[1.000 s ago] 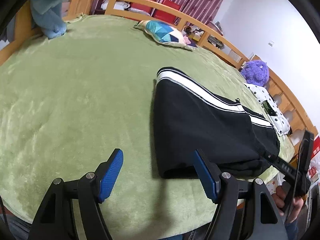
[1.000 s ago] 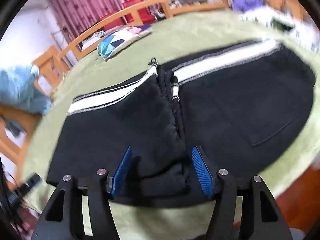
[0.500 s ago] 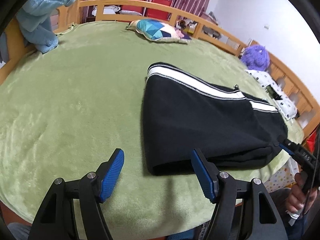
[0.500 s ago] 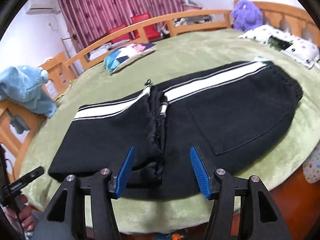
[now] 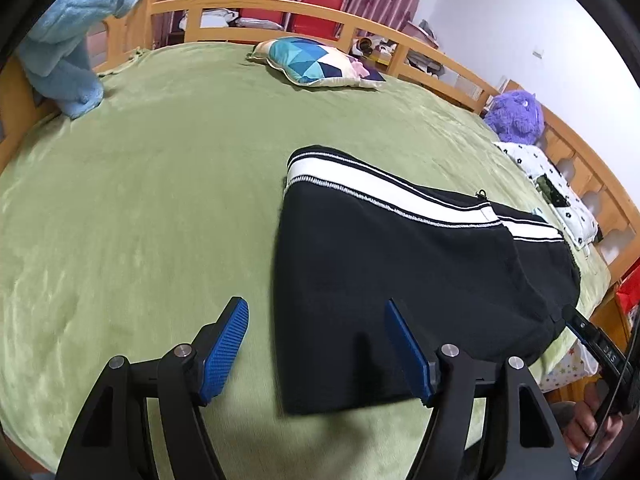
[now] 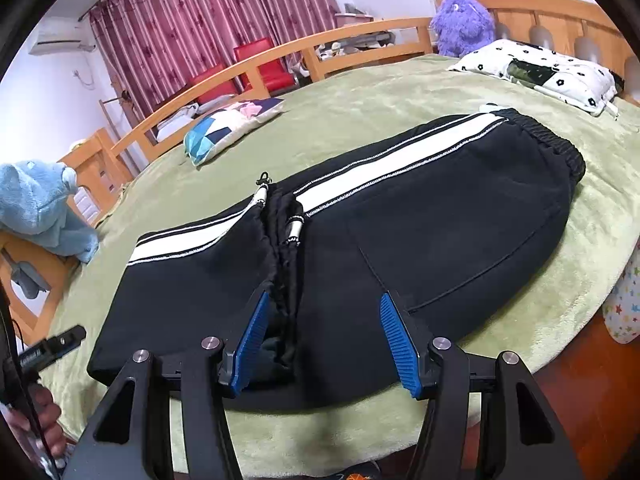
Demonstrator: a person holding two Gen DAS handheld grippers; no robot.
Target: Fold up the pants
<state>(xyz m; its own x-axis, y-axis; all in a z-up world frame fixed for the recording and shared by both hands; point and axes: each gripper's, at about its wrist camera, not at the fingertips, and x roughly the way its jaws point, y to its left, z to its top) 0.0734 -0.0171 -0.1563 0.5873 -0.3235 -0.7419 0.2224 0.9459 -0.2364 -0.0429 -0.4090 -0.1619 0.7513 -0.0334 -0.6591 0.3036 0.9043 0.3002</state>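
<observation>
Pants (image 6: 400, 240), black fleece with a white side stripe, lie folded on the green plush blanket (image 5: 140, 200) of the bed, close to its near edge, where we stand. Their elastic waistband sits toward the white flower-print pillow (image 6: 560, 72), and the folded-over leg ends meet at a bunched seam across the middle. We hold the left gripper (image 5: 316, 344) above the blanket at the pants' fold end, its blue jaws apart, one over bare blanket and one over black cloth, gripping nothing. Our right gripper (image 6: 324, 336) hovers over the near edge of the pants at the bunched seam, jaws likewise apart and empty. Further back on the bed, a geometric patterned cushion (image 5: 320, 62) lies near the wooden rail (image 5: 432, 56). A blue plush toy (image 5: 68, 40) and a purple plush toy (image 6: 464, 24) sit at opposite corners.
</observation>
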